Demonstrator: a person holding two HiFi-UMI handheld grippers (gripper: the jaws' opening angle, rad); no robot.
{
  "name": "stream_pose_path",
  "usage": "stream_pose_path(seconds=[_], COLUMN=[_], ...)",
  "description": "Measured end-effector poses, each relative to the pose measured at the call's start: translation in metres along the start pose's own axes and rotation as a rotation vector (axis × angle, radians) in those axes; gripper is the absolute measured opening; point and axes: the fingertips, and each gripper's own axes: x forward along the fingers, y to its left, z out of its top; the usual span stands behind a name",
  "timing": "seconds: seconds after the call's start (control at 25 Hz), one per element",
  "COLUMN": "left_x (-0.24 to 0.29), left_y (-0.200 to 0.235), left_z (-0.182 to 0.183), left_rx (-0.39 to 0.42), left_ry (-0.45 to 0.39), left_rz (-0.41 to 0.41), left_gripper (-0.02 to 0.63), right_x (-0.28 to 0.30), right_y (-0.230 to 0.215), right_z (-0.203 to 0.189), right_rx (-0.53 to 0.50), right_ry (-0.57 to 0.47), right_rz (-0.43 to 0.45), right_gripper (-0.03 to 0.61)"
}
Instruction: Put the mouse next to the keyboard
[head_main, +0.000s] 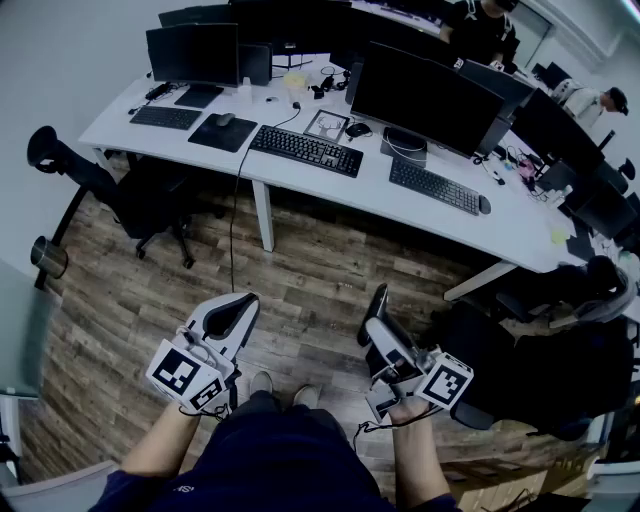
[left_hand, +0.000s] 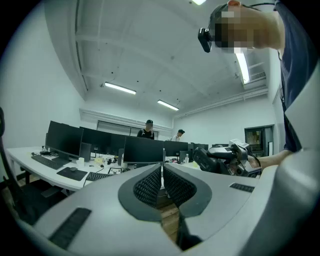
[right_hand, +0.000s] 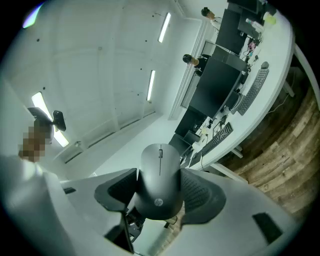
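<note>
Your right gripper (head_main: 376, 316) clamped on black mouse (right_hand: 159, 180), held over wood floor (head_main: 300, 270). Mouse well apart from keyboard (head_main: 305, 150) on white desk (head_main: 300, 188). Your left gripper (left_hand: 162, 182): jaws pressed together, nothing between.

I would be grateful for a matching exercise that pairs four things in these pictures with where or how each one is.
Things:
1. mouse
2. left gripper
3. middle keyboard
4. office chair

Places or states:
a. on the white desk
b. shut with nothing in it
c. on the wooden floor
d. clamped in the right gripper

Pairs: 1-d, 2-b, 3-a, 4-c.
</note>
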Motion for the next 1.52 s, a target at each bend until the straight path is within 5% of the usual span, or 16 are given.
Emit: stream_pose_path(seconds=[1.52], left_x=[0.022], left_y=[-0.045], left_z=[-0.021], left_rx=[-0.008], left_ry=[0.031], left_rz=[0.023], left_gripper=[0.038], right_x=[-0.041], right_y=[-0.035], right_z=[0.007], right_rx=[0.05], right_ry=[0.027], right_rz=[-0.006], right_gripper=[0.279])
